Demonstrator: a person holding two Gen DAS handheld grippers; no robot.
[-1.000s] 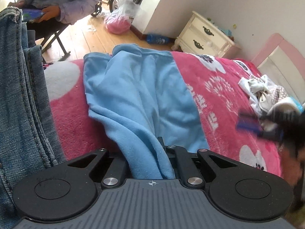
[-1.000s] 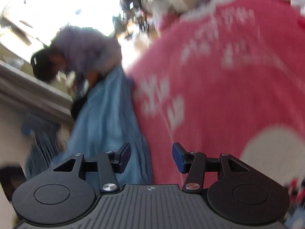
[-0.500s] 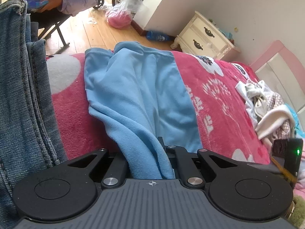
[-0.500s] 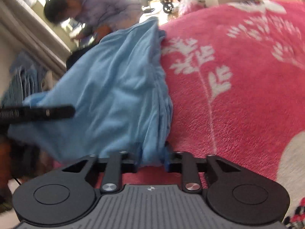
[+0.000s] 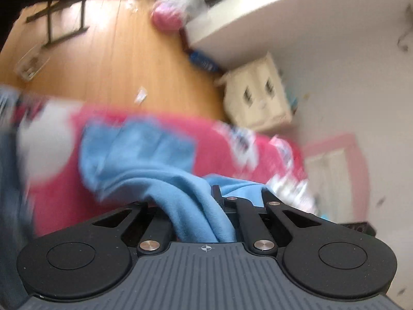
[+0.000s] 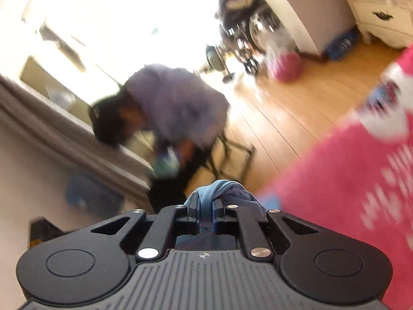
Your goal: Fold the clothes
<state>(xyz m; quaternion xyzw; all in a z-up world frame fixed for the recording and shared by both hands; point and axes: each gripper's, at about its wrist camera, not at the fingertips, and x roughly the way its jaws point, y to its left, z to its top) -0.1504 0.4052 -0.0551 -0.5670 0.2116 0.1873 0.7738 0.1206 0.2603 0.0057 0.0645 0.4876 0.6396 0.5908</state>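
A light blue fleece garment [image 5: 144,155] lies partly on the pink flowered blanket [image 5: 64,206] of a bed. My left gripper [image 5: 191,201] is shut on a thick fold of it, and the cloth drapes over its fingers and hides the tips. In the right wrist view, my right gripper [image 6: 205,206] has its jaws closing on a bunched edge of the same blue garment [image 6: 219,188], with the pads pressing the cloth. That bunch is raised off the blanket [image 6: 335,180]. Both views are blurred by motion.
Blue jeans [image 5: 10,206] hang at the left edge. A cream nightstand [image 5: 258,98], a pink headboard [image 5: 335,168] and a heap of clothes [image 5: 289,186] are at the right. A seated person [image 6: 175,103] and a pink bag [image 6: 284,67] are on the wooden floor.
The right gripper came down to the garment's edge, closed on it and lifted it. The left gripper rose and rolled with its fold, pulling the blue cloth up off the blanket.
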